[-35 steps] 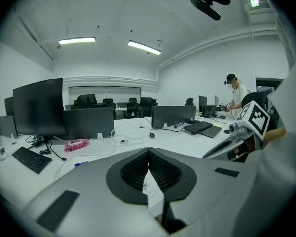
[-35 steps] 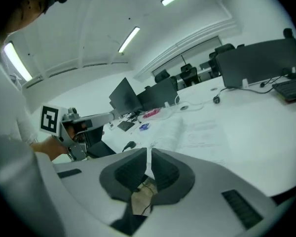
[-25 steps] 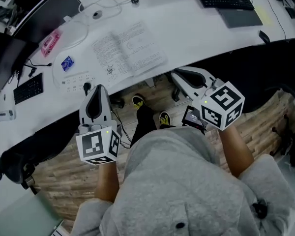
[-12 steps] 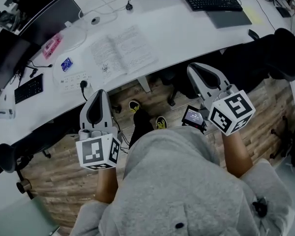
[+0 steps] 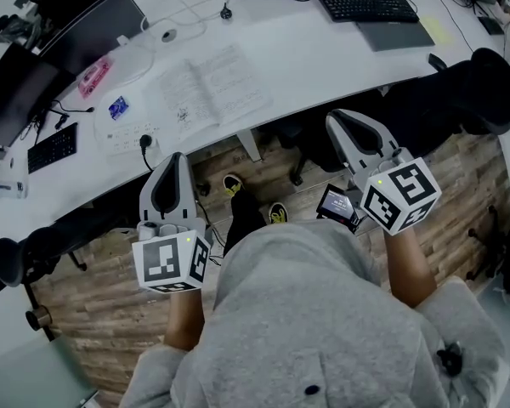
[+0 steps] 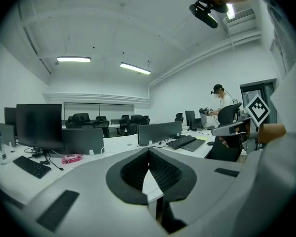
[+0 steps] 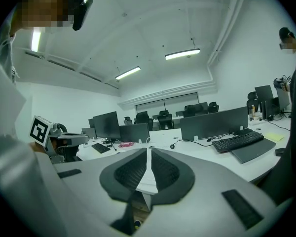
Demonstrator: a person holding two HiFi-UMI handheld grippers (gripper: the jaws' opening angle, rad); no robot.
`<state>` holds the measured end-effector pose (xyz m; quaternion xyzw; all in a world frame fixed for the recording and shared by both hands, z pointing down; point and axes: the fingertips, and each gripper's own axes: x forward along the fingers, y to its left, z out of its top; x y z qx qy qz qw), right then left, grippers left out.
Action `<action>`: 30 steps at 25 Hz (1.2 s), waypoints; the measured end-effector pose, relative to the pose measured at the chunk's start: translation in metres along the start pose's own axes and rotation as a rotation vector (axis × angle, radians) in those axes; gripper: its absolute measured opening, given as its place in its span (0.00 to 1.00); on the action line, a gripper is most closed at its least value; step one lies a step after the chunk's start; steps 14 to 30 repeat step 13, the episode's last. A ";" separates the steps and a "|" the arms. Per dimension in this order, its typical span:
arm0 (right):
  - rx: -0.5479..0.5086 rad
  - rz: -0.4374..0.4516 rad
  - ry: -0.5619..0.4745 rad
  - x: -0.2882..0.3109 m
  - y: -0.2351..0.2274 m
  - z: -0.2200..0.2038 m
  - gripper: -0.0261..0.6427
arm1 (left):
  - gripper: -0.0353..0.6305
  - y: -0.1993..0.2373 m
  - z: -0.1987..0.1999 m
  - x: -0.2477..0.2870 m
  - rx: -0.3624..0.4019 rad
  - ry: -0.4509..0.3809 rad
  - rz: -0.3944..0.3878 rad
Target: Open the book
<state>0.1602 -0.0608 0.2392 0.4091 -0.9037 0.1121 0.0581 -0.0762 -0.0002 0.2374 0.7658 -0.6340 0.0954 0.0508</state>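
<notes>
Head view, nearest first: found both grippers close in front of the grey sweatshirt (image 5: 306, 313), roughly level with a slight downward tip, aimed toward the desk and hanging over the wood-plank floor (image 5: 110, 313), short of the desk's near edge. Read the left gripper (image 5: 173, 161) in the left gripper view as jaws together, black ribbed pads meeting at the tips, nothing between them. Read the right gripper (image 5: 337, 119) likewise in the right gripper view, pads all but touching with only a thin slit, clamped on nothing. Beyond them, saw the curved white desk (image 5: 323, 53), and on it the white printed book (image 5: 211, 87), already lying open and flat, pages up, ahead of and between the two grippers, well apart from both. Judged its spread to run across the view, spine pointing away toward the far edge, with the left gripper looking the nearer. Farther back, noted a black keyboard (image 5: 367, 7).
</notes>
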 end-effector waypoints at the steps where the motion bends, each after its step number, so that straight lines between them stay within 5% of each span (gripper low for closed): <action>1: -0.006 -0.001 0.000 -0.001 0.000 0.000 0.11 | 0.07 -0.001 -0.001 -0.001 0.001 0.001 -0.002; 30: 0.009 -0.013 0.009 -0.005 -0.002 -0.008 0.11 | 0.07 -0.008 -0.001 0.001 0.005 -0.002 -0.021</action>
